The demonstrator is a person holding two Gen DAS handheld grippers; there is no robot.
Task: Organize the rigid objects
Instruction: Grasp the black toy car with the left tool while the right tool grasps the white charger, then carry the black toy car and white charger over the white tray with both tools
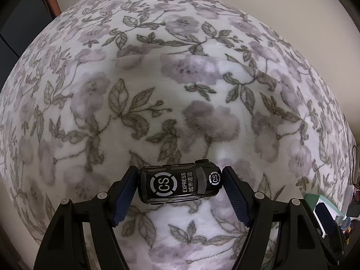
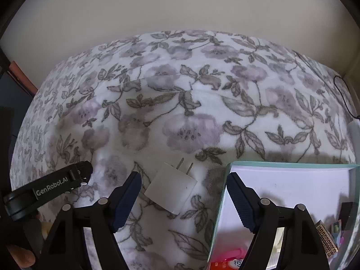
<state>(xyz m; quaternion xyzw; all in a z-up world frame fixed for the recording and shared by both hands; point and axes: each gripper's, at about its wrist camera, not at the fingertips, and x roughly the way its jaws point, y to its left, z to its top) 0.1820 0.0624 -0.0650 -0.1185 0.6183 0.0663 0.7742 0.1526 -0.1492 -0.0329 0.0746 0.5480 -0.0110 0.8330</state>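
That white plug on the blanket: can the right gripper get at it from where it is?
Probably yes. The plug lies flat on the blanket between the right gripper's open jaws, with nothing over it; the box sits just beside.

Black tool (image 1: 180, 185) arms, ribbed navy pads (image 1: 124, 192), silver pivot screws, white "GenRobot.AI" lettering

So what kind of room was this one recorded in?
Most likely a bedroom at home: the work surface is a fleecy floral blanket spread against a plain wall, probably on a bed. Household odds lie about: a white plug adapter, a teal-edged box of small items, and a toy van.
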